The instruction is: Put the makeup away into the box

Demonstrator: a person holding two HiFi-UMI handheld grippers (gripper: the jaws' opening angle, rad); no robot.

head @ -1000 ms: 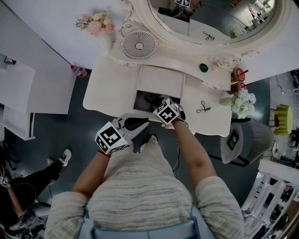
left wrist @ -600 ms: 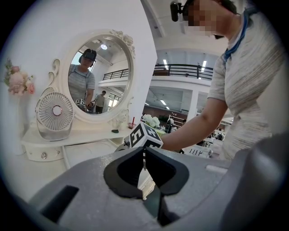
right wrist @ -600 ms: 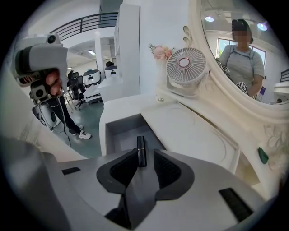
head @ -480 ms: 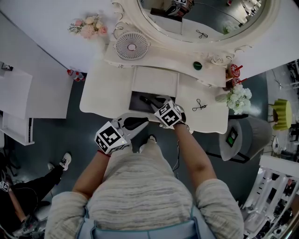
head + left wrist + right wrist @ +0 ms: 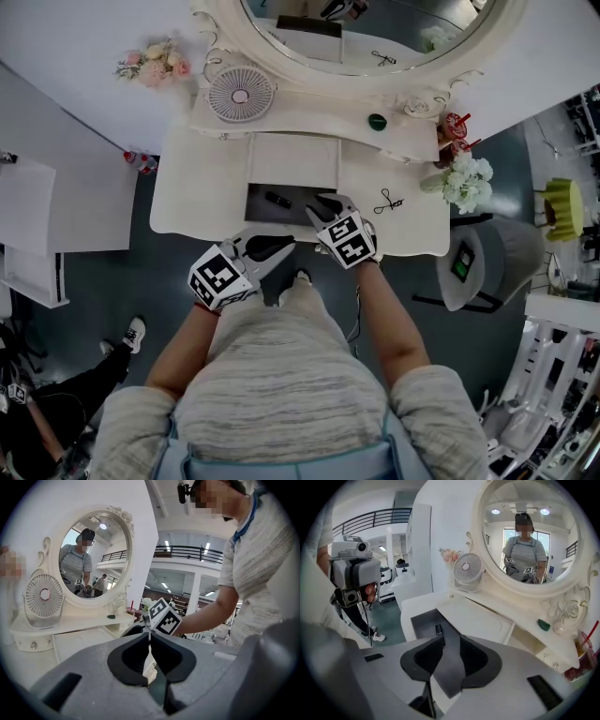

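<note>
Right claw (image 5: 451,641) open and empty above the box (image 5: 423,620), left claw (image 5: 150,641) closed on nothing. Swing low and I'd clip the tube (image 5: 438,630) inside.

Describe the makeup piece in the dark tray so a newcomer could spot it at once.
Find the white vanity table below the oval mirror; a dark rectangular tray sits in the middle of its top. In the tray's left half lies a short black stick, the only loose thing visible there, slimmer and darker than the green piece on the shelf.
</note>
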